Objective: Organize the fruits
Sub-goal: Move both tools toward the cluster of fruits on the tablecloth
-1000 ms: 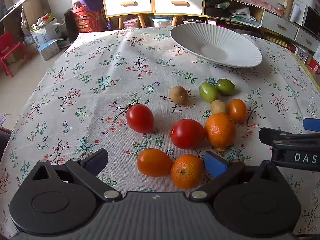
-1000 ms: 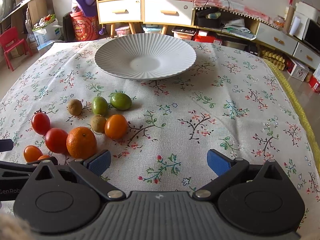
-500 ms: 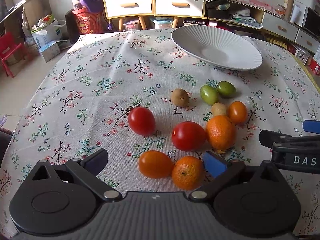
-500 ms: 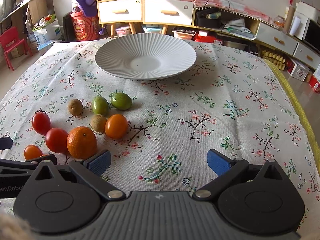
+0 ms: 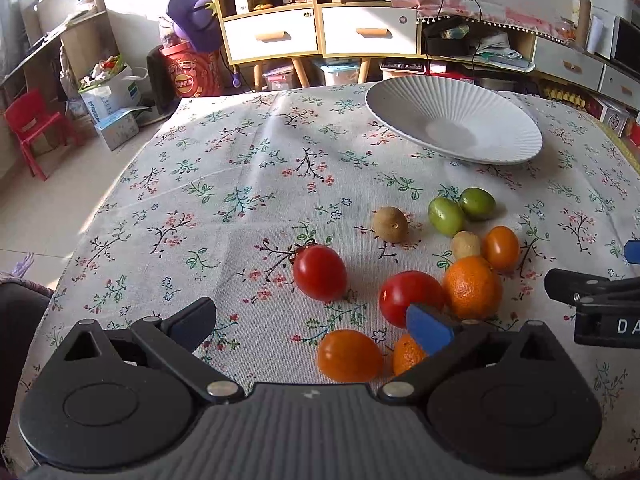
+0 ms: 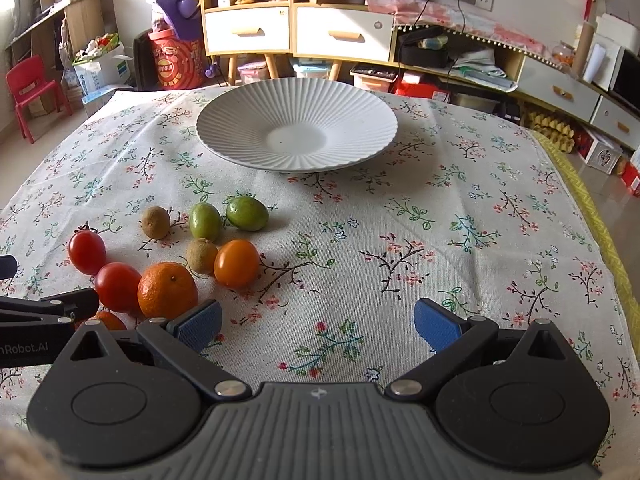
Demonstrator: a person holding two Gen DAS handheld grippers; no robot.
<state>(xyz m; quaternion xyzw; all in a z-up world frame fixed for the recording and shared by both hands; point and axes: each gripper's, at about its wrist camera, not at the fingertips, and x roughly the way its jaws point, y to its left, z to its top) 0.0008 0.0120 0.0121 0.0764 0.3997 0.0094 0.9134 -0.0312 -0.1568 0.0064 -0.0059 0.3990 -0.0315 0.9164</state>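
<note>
Several small fruits lie on the flowered cloth: two red tomatoes point(image 5: 320, 273) point(image 5: 409, 297), an orange tomato point(image 5: 349, 355), a big mandarin point(image 5: 472, 287), a small mandarin point(image 5: 406, 357) partly behind my finger, two kiwis point(image 5: 390, 223), two green fruits point(image 5: 445, 215). My left gripper point(image 5: 310, 324) is open, low over the near fruits. The white ribbed plate point(image 6: 224, 120) stands empty beyond them. My right gripper point(image 6: 318, 326) is open and empty to the right of the fruits point(image 6: 167, 290).
The other gripper shows at the right edge of the left wrist view point(image 5: 592, 300). Drawers and shelves point(image 6: 296, 32) stand behind the table. A red chair point(image 5: 28, 128) and boxes sit on the floor at left. The table's right edge point(image 6: 592, 216) has a yellow border.
My left gripper has moved forward and tilted up; the near fruits now sit lower and closer between its fingers. The right gripper has barely moved.
</note>
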